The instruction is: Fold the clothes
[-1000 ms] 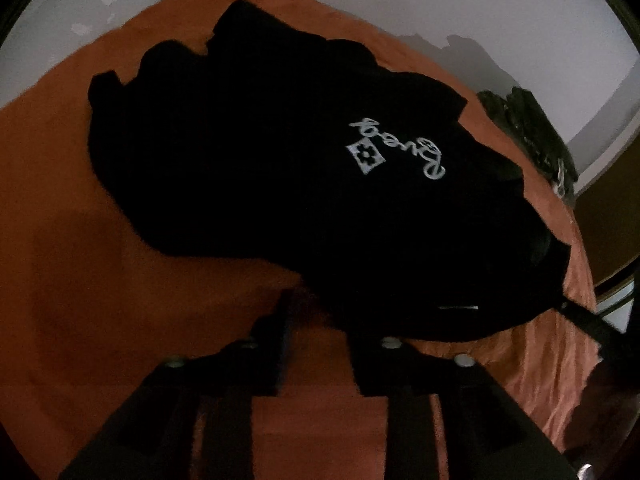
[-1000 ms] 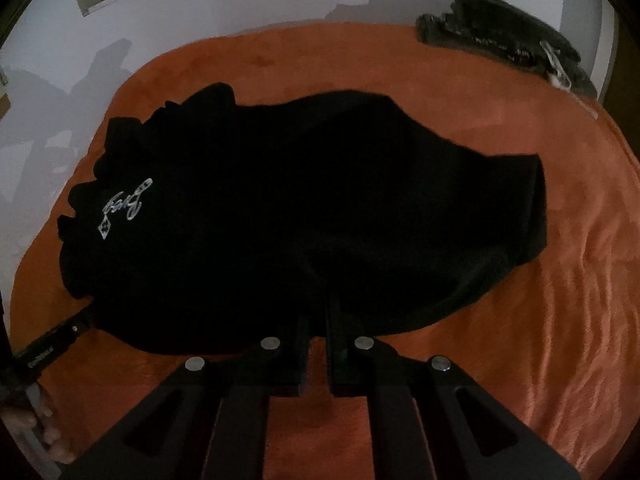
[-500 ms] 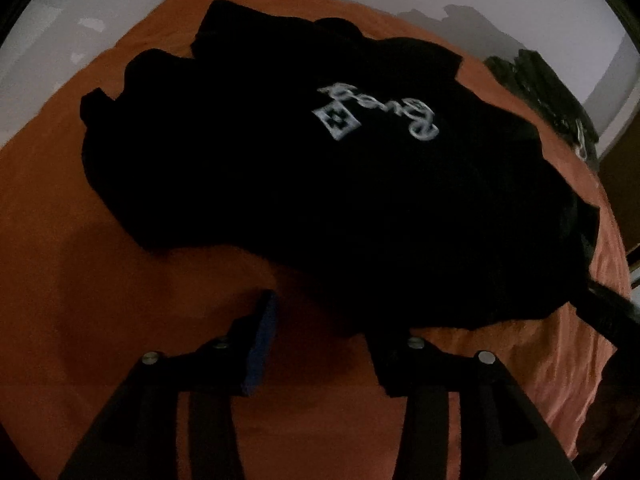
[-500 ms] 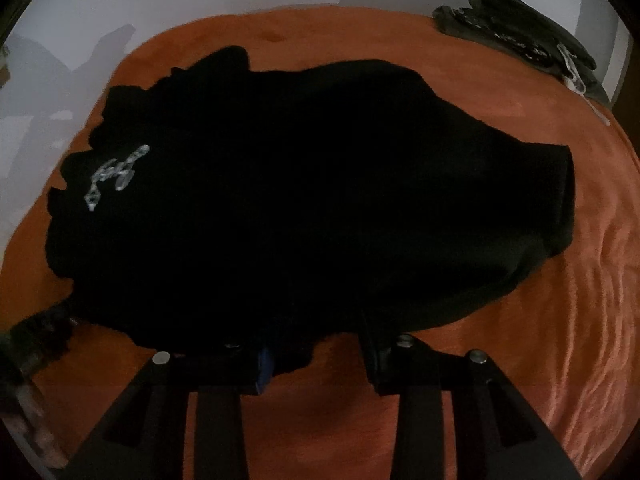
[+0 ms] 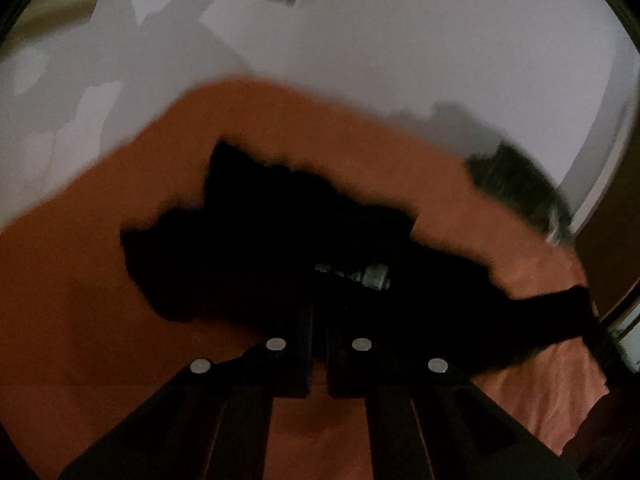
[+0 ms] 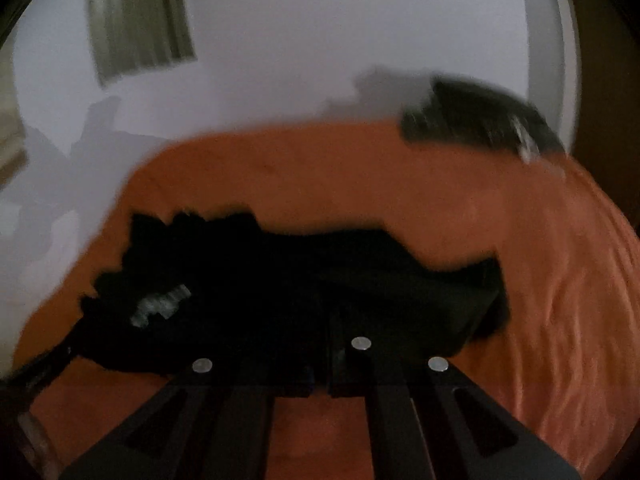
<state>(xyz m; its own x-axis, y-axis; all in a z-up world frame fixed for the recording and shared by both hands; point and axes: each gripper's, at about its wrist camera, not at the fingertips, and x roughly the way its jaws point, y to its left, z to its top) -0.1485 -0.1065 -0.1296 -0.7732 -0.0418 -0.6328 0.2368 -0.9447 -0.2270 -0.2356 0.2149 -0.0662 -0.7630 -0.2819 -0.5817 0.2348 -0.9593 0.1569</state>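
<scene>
From your left wrist camera, your left gripper has its jaws drawn together on the near hem of the black garment. The dark cloth runs straight into the fingers, so it reads as pinched. The garment lies bunched on the orange bedspread, with the white print creased just beyond your fingertips. A grip at the hem probably suits carrying that edge over toward the far side. A taut strip of cloth stretches to the right, toward where your other tool should be, though that tool itself is too dark to make out here. A second dark pile sits at the far right edge of the bed, well apart from the fold. The pale wall behind is blurred.

From your right wrist camera, your right gripper likewise has its jaws narrowed to nothing on the same hem, the cloth heaped over the left finger. Holding two spaced points on one edge should keep that edge straight. The print shows at the left, crumpled. The dark pile rests at the far right corner near the wall, and a shuttered window shows at the upper left. Loose folds in the middle could drag as you move.
</scene>
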